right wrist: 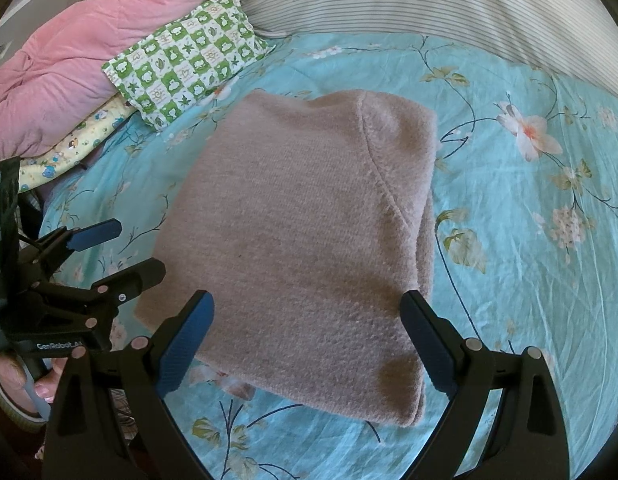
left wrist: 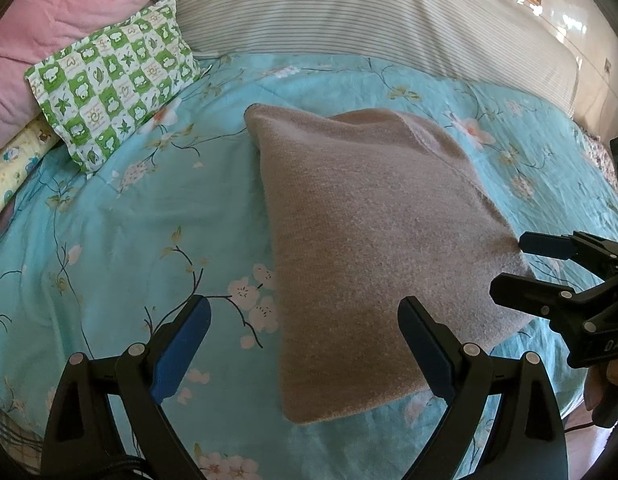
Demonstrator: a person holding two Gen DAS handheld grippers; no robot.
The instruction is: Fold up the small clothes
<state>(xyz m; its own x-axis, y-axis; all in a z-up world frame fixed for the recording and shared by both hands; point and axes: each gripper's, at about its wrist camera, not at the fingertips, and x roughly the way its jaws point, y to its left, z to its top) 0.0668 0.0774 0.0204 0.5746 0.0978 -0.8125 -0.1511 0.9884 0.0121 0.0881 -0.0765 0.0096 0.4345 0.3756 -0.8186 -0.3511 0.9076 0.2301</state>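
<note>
The fuzzy brown knitted sweater (right wrist: 305, 248) lies in the middle of the bed, on the light blue bed sheet with flowers (right wrist: 529, 208). It is folded into a thick, almost square pile, with a seam running down its right part.

The left gripper (left wrist: 305, 344) is wide open and holds nothing. It hovers over the near left edge of the sweater, with one finger over the sheet and one over the cloth. The right gripper (right wrist: 307, 344) is wide open too and holds nothing. It hovers over the near right part of the pile.

It looks like the job is nearly done, or one more fold is coming (I cannot tell which). To fold again well, each gripper should come down on a near corner and pinch all the layers together, not just the top one. Then both should lift at the same height and carry the near edge to the far edge, so the sides line up. The knit is soft and thick, so it may slip or bunch up. Go slowly and press it flat after.

The green and white checked pillow (left wrist: 113, 84) and the pink quilt (left wrist: 65, 8) sit far left, well apart from the sweater.
</note>
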